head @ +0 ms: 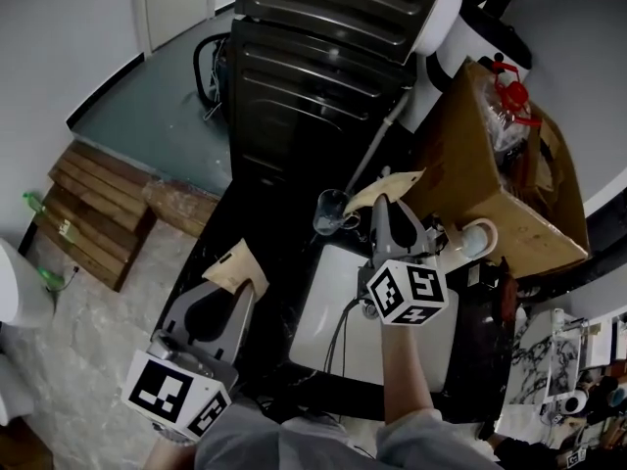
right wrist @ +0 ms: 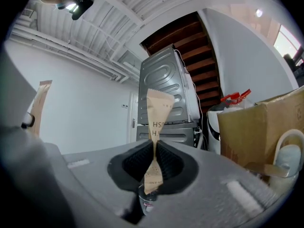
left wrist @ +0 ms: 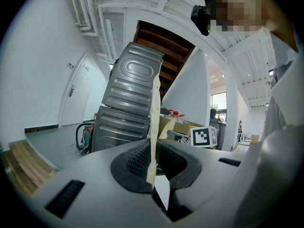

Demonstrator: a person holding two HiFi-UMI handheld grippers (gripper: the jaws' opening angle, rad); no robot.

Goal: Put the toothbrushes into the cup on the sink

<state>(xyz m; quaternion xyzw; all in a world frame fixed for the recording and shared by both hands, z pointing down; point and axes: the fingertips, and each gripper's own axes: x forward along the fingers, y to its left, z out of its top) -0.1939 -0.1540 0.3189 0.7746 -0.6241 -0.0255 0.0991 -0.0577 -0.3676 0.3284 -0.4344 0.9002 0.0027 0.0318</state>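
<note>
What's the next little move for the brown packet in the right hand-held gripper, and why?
Probably ease the packet down, end first, into the glass cup. The right hand-held gripper is shut on the packet, and in the right gripper view the cup sits just below its jaws.

L gripper (head: 243,287) & R gripper (head: 384,207) level, fingers (right wrist: 135,163) clamped.
</note>
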